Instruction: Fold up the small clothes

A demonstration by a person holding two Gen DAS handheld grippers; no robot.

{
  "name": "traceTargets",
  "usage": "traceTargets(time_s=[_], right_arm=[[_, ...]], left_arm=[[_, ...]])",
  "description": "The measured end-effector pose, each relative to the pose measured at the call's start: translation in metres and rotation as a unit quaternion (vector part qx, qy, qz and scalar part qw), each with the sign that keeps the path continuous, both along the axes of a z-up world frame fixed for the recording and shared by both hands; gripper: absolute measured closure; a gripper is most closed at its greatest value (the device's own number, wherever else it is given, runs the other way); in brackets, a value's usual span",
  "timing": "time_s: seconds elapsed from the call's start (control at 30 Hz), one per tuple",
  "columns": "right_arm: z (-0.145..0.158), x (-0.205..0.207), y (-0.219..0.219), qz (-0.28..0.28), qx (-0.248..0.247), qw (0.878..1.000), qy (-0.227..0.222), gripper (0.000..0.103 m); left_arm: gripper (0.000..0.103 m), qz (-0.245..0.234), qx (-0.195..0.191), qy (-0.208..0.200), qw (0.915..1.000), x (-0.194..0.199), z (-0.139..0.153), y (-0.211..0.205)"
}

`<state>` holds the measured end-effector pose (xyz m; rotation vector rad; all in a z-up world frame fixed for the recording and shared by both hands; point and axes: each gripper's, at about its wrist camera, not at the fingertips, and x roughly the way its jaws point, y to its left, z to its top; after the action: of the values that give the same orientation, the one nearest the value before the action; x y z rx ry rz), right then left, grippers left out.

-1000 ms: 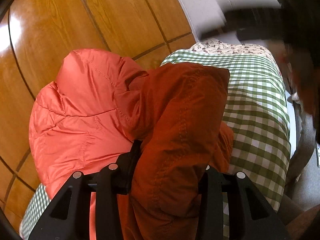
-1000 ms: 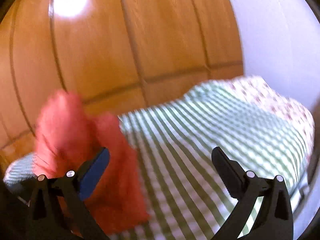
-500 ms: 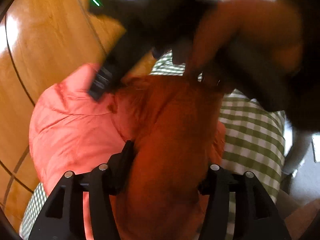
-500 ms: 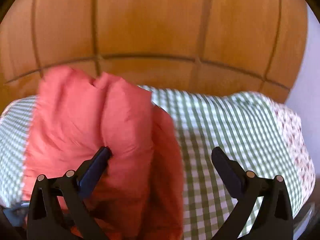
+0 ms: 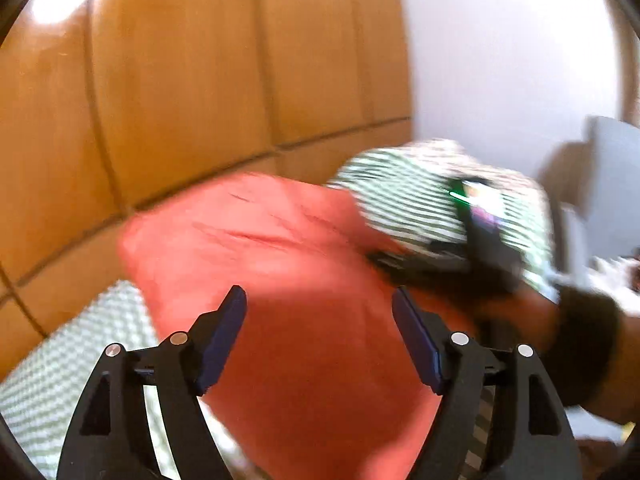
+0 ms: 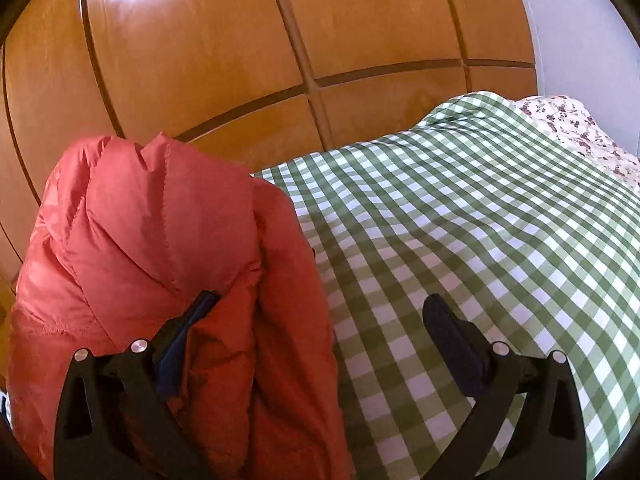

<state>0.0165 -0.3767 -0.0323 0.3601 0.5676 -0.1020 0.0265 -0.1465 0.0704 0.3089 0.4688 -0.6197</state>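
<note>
Left tongs [image 5: 320, 320], just opened, and right tongs [image 6: 320, 320] stand apart over the red jacket [image 6: 160, 240].

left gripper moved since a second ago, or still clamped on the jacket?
Yes. The left gripper has let go and pulled up and back: its jaws have just been opening, now clear of the red jacket, and more of the wooden wall panels shows above it.
</note>
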Motion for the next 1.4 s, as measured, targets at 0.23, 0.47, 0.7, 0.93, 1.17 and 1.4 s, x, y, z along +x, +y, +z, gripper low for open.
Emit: traceTargets(time_s=[0.23,0.47,0.7,0.93,1.17,1.4], right_arm=[[0.000,-0.003,0.003,-0.001,0.007,1.000,-0.007,0.002],[-0.002,-0.002,-0.006,-0.004,0.024,1.000,0.013,0.002],[0.083,-0.022,-0.001,-0.085,-0.092,0.992,0.011,0.002],[0.111,0.004,0.030,-0.052,-0.076,0.996,0.015,0.002],[0.069,0.062,0.044,-0.043,-0.063,0.995,0.062,0.002],[0.038,0.070,0.032,-0.048,-0.072,0.995,0.058,0.002]], left_arm=[[0.029,0.130,0.066,0.044,0.9883,0.101,-0.010,-0.030],[0.026,0.140,0.106,-0.008,0.9844,0.107,-0.037,-0.061],[0.026,0.144,0.102,0.002,0.9842,0.106,-0.043,-0.055],[0.026,0.143,0.093,0.013,0.9852,0.110,-0.046,-0.054],[0.026,0.144,0.083,0.026,0.9857,0.113,-0.045,-0.051],[0.024,0.137,0.072,0.046,0.9869,0.113,-0.041,-0.055]])
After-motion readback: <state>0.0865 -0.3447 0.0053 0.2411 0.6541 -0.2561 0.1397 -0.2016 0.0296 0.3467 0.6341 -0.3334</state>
